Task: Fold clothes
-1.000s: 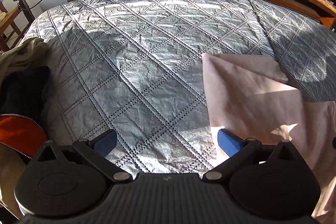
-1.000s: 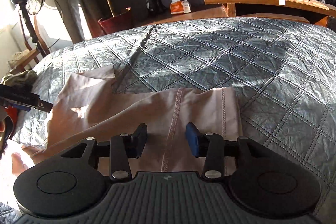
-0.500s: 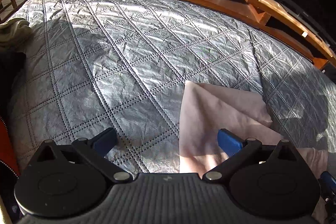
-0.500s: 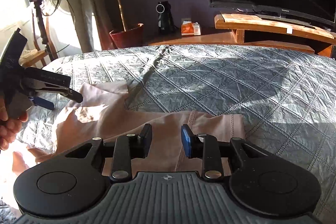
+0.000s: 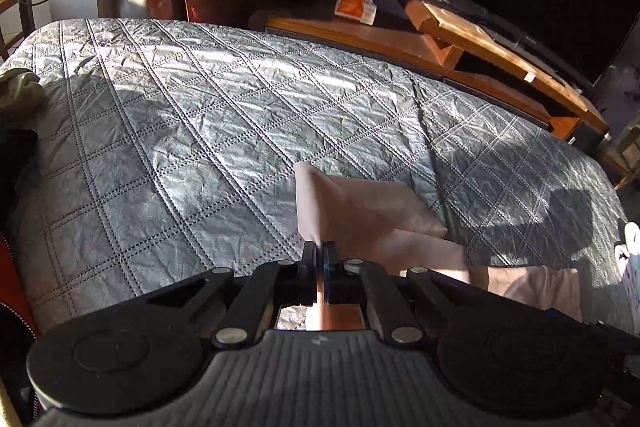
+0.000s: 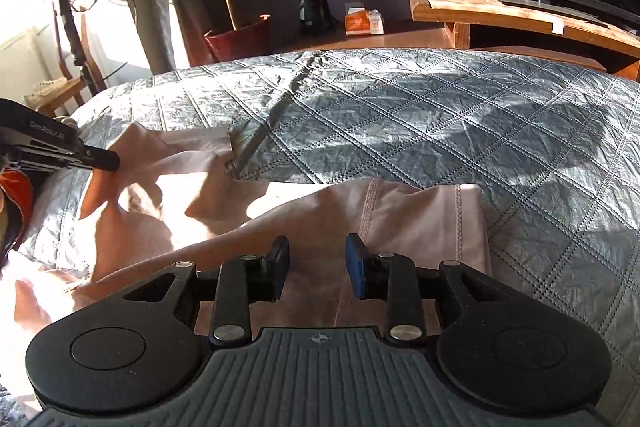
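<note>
Stretching left to right across the quilted bedspread (image 6: 460, 131), the pink garment (image 6: 224, 211) is pinched at its left end by the clenched left gripper (image 5: 320, 255), while its banded hem lies directly under the released right gripper (image 6: 316, 261).

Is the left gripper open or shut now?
Shut: the left gripper pinches an edge of the pink garment between its jaws.

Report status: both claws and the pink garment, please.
Left claw shut on pink garment edge, lifting it. Right claw open above the hem. Garment half spread on quilt. Nothing blocking.
</note>
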`<state>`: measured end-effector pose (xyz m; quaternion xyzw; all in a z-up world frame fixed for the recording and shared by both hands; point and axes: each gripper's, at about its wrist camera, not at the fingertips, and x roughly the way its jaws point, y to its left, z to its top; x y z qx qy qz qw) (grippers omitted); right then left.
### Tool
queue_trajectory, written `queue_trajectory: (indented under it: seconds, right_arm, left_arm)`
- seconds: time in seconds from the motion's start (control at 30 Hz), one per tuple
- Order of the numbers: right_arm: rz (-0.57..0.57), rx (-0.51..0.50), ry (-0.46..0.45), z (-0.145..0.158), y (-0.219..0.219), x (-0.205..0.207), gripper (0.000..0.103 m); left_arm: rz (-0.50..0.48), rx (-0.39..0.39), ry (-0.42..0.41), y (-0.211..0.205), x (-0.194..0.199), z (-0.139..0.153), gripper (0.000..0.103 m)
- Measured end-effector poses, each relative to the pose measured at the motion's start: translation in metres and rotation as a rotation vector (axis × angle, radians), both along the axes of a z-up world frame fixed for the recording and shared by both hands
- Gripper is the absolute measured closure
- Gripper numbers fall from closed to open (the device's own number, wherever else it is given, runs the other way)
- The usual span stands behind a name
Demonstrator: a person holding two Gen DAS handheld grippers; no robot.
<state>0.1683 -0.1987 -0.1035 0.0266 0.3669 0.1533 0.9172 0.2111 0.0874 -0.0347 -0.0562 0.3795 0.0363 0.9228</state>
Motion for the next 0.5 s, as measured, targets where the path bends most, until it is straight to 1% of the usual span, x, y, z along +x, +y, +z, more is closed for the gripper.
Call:
queue_trajectory:
  seconds: [0.03,0.07,0.1,0.13,0.17,0.2,0.23,0.3,0.33,0.37,0.4,0.43,0.5]
  right_arm:
    - [0.001,-0.02,-0.004,0.0,0.002,0.0,0.069]
    - [-0.003,-0.033,-0.005,0.0,0.003,0.0,0.073]
    - [-0.01,-0.042,-0.004,0.0,0.004,0.001,0.077]
    - [-0.014,-0.044,-0.003,0.0,0.003,0.001,0.078]
    - [-0.015,-0.041,-0.001,-0.001,0.003,0.002,0.079]
    - [-0.015,-0.037,0.0,-0.001,0.002,0.002,0.079]
    - [-0.015,-0.033,0.001,-0.001,0.002,0.002,0.079]
    - [-0.015,-0.026,0.003,-0.001,0.0,0.002,0.079]
    - [-0.015,-0.023,0.004,-0.001,0.0,0.002,0.079]
    - [-0.015,-0.021,0.006,0.0,0.0,0.003,0.079]
    - [-0.015,-0.019,0.007,0.0,0.0,0.003,0.079]
    - [-0.014,-0.018,0.008,0.0,0.0,0.004,0.079]
    - [-0.013,-0.015,0.01,0.0,-0.001,0.004,0.079]
  left_arm:
    - [0.034,0.173,-0.074,-0.009,-0.007,0.013,0.101]
    - [0.067,0.252,-0.12,-0.013,-0.013,0.025,0.1]
    - [0.098,0.278,-0.151,-0.015,-0.018,0.034,0.097]
    - [0.13,0.304,-0.182,-0.017,-0.023,0.044,0.093]
    - [0.133,0.287,-0.17,-0.016,-0.024,0.048,0.083]
    - [0.111,0.251,-0.129,-0.014,-0.021,0.042,0.072]
    - [0.085,0.219,-0.086,-0.011,-0.017,0.034,0.071]
    - [0.093,0.14,0.008,0.001,-0.004,0.014,0.072]
    - [0.097,0.041,0.039,0.011,0.002,0.007,0.077]
    - [0.096,-0.09,0.062,0.023,0.007,0.001,0.079]
    - [0.095,-0.222,0.085,0.035,0.012,-0.004,0.075]
    - [0.085,-0.319,0.102,0.041,0.017,-0.011,0.07]
    - [0.052,-0.476,0.128,0.047,0.024,-0.025,0.059]
